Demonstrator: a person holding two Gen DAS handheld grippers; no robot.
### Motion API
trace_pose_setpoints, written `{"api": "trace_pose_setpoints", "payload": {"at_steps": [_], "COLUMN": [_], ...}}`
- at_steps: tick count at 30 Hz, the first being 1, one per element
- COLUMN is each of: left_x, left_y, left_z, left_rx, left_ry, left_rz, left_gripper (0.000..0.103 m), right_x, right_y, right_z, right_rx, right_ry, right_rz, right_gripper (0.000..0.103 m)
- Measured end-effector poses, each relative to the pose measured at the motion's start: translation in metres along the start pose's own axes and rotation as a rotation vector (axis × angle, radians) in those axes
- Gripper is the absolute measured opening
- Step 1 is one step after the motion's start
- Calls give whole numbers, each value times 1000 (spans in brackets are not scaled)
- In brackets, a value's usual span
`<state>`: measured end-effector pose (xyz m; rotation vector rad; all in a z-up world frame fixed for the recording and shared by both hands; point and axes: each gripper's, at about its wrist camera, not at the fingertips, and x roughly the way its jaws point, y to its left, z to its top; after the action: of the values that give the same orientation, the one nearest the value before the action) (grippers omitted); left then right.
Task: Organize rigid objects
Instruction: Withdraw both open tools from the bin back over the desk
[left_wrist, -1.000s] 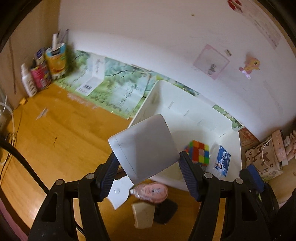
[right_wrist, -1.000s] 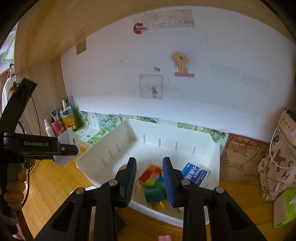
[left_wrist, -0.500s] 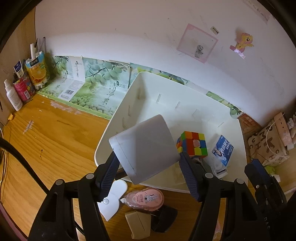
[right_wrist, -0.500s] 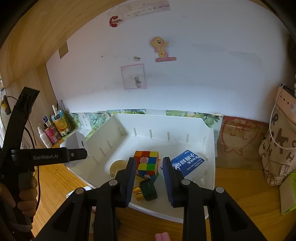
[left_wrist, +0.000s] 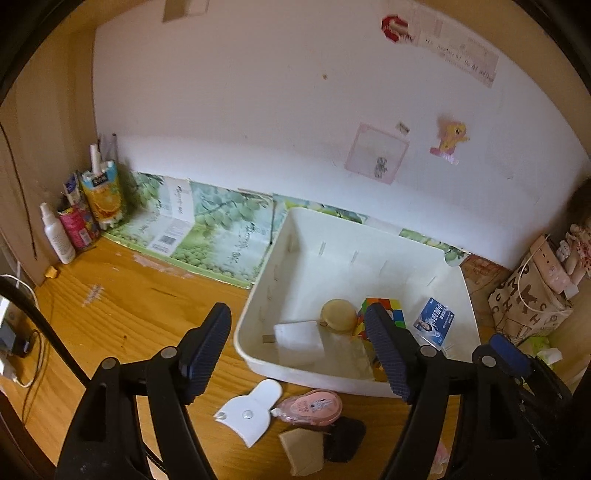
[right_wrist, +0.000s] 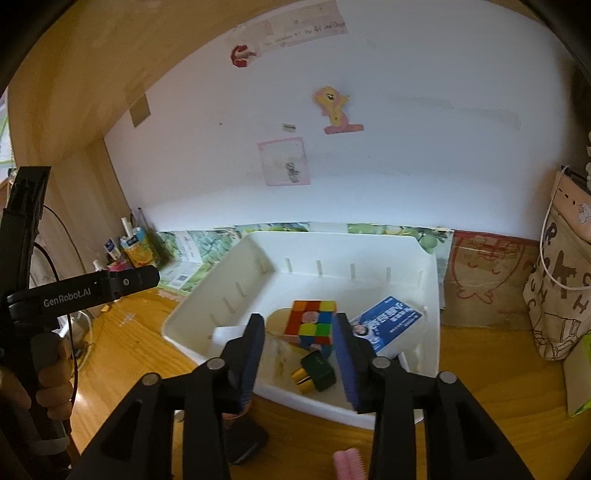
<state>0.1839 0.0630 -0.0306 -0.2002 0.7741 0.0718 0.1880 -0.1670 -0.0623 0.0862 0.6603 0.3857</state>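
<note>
Two grippers, both empty with jaws opening: left gripper (left_wrist: 299, 354) wide, right gripper (right_wrist: 299, 354) narrower. Just beyond, white plastic bin (left_wrist: 258, 295) holds white square box (left_wrist: 299, 338), round tan disc (left_wrist: 338, 314) at 12, multicoloured puzzle cube (right_wrist: 314, 321), blue-white carton (right_wrist: 386, 321) at 3, dark green block (right_wrist: 317, 373).

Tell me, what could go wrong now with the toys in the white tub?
The colourful puzzle cube leans on other things in the white plastic tub, so a bump might tip it. The opening left gripper, nothing between its jaws, hangs over the white square box and could knock it. The pink tape dispenser lies beside the tub's front wall, easily shoved.
</note>
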Motion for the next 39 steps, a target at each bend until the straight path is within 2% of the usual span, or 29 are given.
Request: {"api": "trace_pose_setpoints", "payload": {"at_steps": [4, 6, 12, 19, 28, 34, 39], "left_x": [-14, -21, -31, -29, -23, -5, 20], "left_y": [11, 19, 37, 57, 70, 72, 69], "left_z": [-4, -7, -17, -25, -22, -26, -36], "left_rx": [-8, -20, 0, 40, 168, 258, 336], "left_ry": [1, -6, 13, 86, 166, 249, 348], "left_rz": [-7, -11, -24, -58, -88, -113, -144], "left_gripper": [78, 78, 78, 78, 78, 78, 79], "right_x": [-11, -15, -21, -14, 9, 25, 39], "right_y": [9, 13, 30, 54, 79, 82, 79], "right_z": [-2, -4, -16, -41, -76, -90, -102], "right_rx": [12, 23, 30, 43, 152, 278, 385], "right_ry": [1, 3, 29, 112, 252, 282, 287], "right_rz": [33, 55, 82, 46, -47, -83, -138], "right_gripper": [53, 61, 72, 73, 73, 73, 73]}}
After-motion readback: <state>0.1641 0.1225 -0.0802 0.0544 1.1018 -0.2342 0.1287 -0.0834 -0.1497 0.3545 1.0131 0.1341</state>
